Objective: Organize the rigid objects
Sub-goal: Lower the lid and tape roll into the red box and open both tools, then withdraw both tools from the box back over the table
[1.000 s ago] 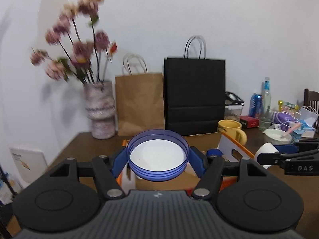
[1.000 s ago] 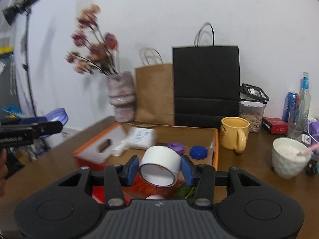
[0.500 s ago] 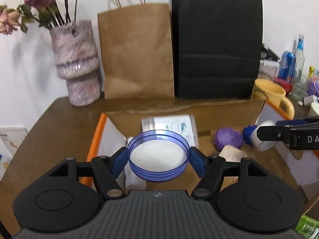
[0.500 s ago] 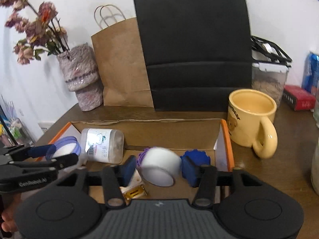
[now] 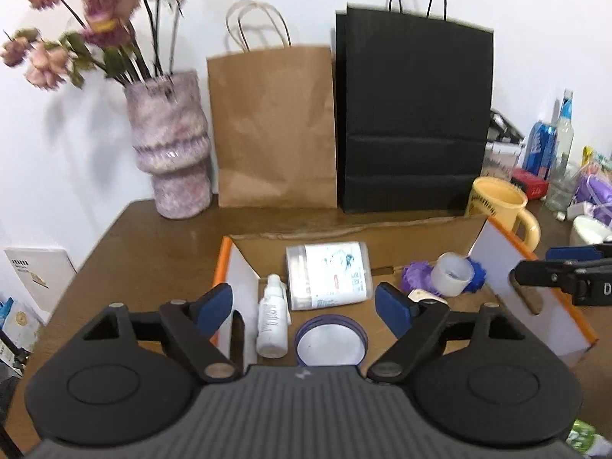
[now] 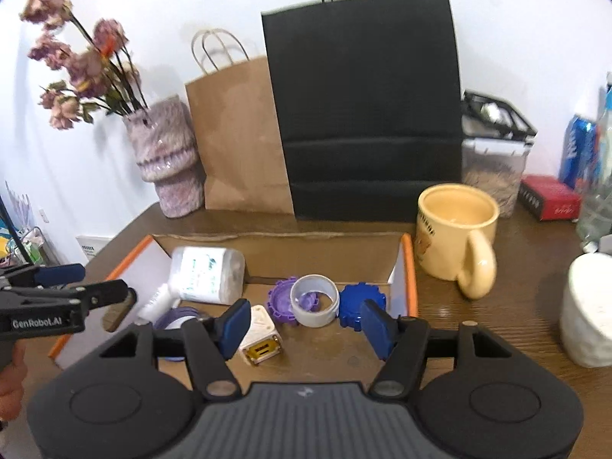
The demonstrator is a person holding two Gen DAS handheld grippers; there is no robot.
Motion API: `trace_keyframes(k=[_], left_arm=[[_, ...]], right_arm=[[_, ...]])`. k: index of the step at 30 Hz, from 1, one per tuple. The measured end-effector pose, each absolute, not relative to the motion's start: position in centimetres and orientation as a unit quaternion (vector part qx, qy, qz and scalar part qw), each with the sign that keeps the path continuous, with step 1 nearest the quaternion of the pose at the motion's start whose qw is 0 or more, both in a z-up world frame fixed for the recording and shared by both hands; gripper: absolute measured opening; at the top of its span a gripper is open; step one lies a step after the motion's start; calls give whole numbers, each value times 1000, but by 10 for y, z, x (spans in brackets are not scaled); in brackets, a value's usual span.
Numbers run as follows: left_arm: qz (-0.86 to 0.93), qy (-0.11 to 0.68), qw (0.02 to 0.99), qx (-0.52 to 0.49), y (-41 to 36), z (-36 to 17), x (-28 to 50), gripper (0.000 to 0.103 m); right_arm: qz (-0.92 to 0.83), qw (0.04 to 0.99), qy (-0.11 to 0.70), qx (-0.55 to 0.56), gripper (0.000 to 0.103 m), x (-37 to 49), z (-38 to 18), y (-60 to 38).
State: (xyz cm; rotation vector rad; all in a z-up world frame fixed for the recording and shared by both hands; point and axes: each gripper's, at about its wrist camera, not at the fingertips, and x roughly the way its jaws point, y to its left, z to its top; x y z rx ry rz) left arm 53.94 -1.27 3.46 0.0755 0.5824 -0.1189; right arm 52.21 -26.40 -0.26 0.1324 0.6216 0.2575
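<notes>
Left wrist view first: the left gripper (image 5: 304, 308) hangs over the cardboard box (image 5: 531, 306), its fingers (image 5: 214, 308) spreading wider this instant with nothing between them. Straight down at six o'clock of that gap the blue-rimmed lid (image 5: 331, 345) lies flat on the box floor, free of the pads. Just at its nine o'clock stands a small white bottle (image 5: 272, 323), and at twelve o'clock a clear plastic jar (image 5: 329, 275) lies on its side.

Over in the right wrist view, the right gripper (image 6: 304, 323) is opening too, and it is empty as well. The white tape roll (image 6: 314, 300) rests on the box floor at twelve o'clock of the gap, leaning against a purple cap (image 6: 281, 302) at its nine o'clock and a blue cap (image 6: 361, 304) at its three o'clock. A small white charger block (image 6: 260, 334) lies beside the left pad.

Handling, as I judge it: everything here looks light and stiff. The lid is thin and smooth, likely slippery, best pinched across its rim. The tape roll is hollow but firm; squeeze across its outer wall. The jar would roll, so take it across the middle of its body.
</notes>
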Motion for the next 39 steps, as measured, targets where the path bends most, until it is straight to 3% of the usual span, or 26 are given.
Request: trace_keyframes(k=[11,14,18,30,39], left_arm=[[-52,202,977,52,-11,83,414,90],[-53,183,980,51,-11,78,372,91],[-39,155,985,58,-8,62,313,95],[8,109,994,16,6,17,137,96],[-6,80,995,56,4,5,70,99]], right_arm=[[149,955,253,42,75,402,29,-267],[159,957,238,38,76,360,23,-265],[179,964,196,24,85,292,12,-263],[121,988,95,29,86,118,-17,-257],[111,988,102,14,86,55,-37,-260]])
